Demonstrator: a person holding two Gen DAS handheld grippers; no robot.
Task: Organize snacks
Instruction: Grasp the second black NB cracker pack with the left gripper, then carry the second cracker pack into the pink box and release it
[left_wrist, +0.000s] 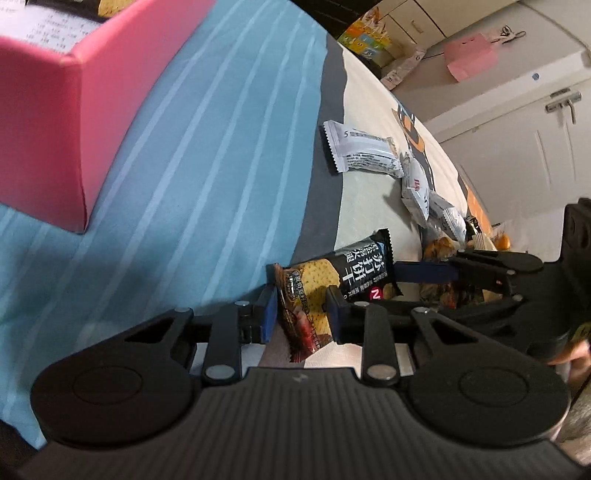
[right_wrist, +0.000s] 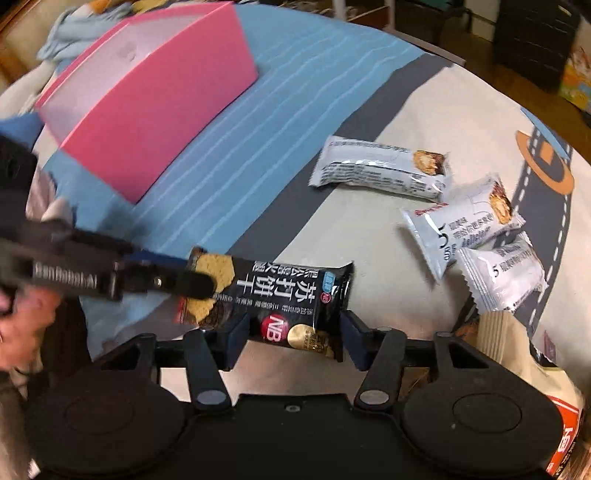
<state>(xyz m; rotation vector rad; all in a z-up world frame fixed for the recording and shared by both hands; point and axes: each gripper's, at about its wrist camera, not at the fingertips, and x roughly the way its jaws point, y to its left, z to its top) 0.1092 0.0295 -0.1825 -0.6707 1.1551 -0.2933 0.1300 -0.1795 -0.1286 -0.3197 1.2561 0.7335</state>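
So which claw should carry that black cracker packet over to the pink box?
Left. The left claw is already shut on the black cracker packet and sits nearer the pink box; the right claw only straddles the packet's other end, open.

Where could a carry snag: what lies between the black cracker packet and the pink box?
Only bare blue striped cloth between black cracker packet and pink box, in the right wrist view.

A black cracker packet (right_wrist: 266, 295), printed with white characters and a tan cracker picture, lies slanted just below the pink box (right_wrist: 147, 99). Three silver-white snack packets (right_wrist: 380, 170) lie well to the right of that box: one alone, two overlapping (right_wrist: 461, 236) further right.
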